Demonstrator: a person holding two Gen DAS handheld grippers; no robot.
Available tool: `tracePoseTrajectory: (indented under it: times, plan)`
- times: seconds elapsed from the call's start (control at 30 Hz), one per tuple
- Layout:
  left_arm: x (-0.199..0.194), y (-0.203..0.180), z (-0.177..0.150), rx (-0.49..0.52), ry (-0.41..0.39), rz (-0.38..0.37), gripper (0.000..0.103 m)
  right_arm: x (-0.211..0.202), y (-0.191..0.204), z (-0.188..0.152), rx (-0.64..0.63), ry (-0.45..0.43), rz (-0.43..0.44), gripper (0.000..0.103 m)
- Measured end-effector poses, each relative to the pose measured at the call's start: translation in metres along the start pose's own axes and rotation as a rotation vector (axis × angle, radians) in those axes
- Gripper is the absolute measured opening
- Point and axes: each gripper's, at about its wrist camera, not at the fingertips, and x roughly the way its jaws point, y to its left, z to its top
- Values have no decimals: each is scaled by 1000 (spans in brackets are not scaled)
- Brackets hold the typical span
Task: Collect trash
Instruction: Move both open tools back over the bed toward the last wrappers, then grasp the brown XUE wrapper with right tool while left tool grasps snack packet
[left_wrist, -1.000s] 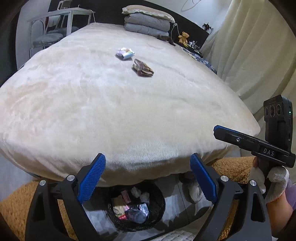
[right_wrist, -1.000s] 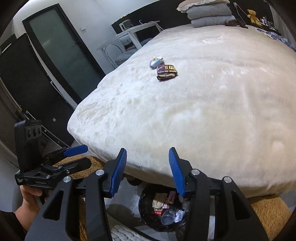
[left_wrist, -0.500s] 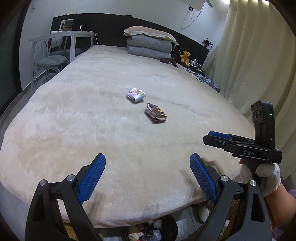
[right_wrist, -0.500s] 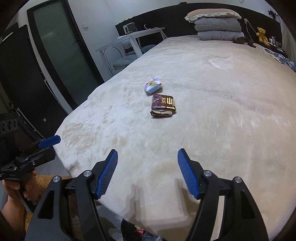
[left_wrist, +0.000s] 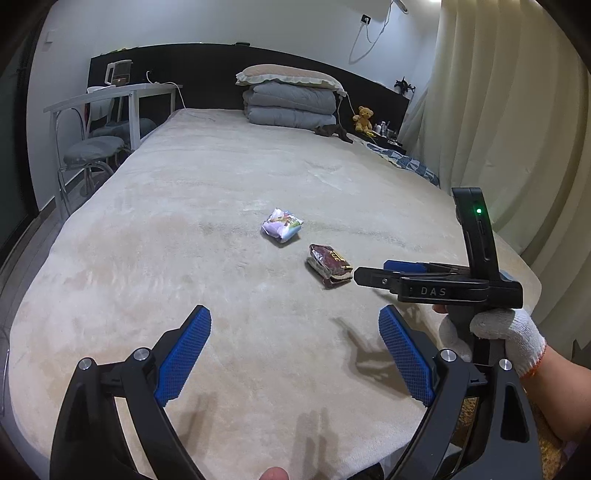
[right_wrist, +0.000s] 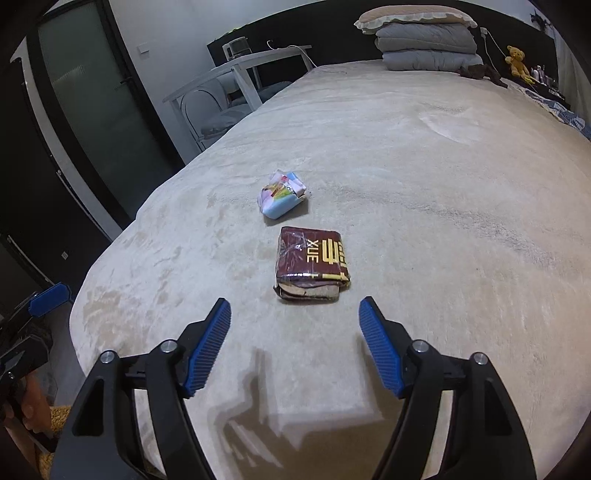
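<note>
Right claw: jaws have just been opening, now wide, nothing between them, aimed at the brown snack wrapper just ahead on the bed. Left claw: wide, empty, farther back. Pastel crumpled wrapper lies just beyond the brown one. Both pieces uncollected; two pickups left, by my reading. No bin in view; wrapper print only partly legible.
</note>
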Motion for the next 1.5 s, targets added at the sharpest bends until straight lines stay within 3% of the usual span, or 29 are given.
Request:
tracePoseTrajectory:
  times: [0.17,0.2,0.53,0.6,0.67,0.77,1.0,1.5]
  plan:
    - [10,13,4,-5,2,20,90,23,1,13,3,-4,-33,95]
    - [11,15,5,-4,-1,27,96,28,1,15,1,4,-35,95]
    - [32,31,13,-18,1,48,96,65,4,29,-53,25,-70,95]
    - [34,32,12,-23,5,59,96,69,3,29,-55,31,-75,88]
    - [37,34,12,-20,5,69,96,74,2,31,-62,46,-87,63]
    - [42,35,11,-17,21,80,96,80,4,31,-96,66,-109,57]
    - [52,36,11,-4,44,77,96,64,2,29,-77,54,-80,57]
    - [110,26,42,63,57,57,96,-5,-16,24,-20,-1,-36,57]
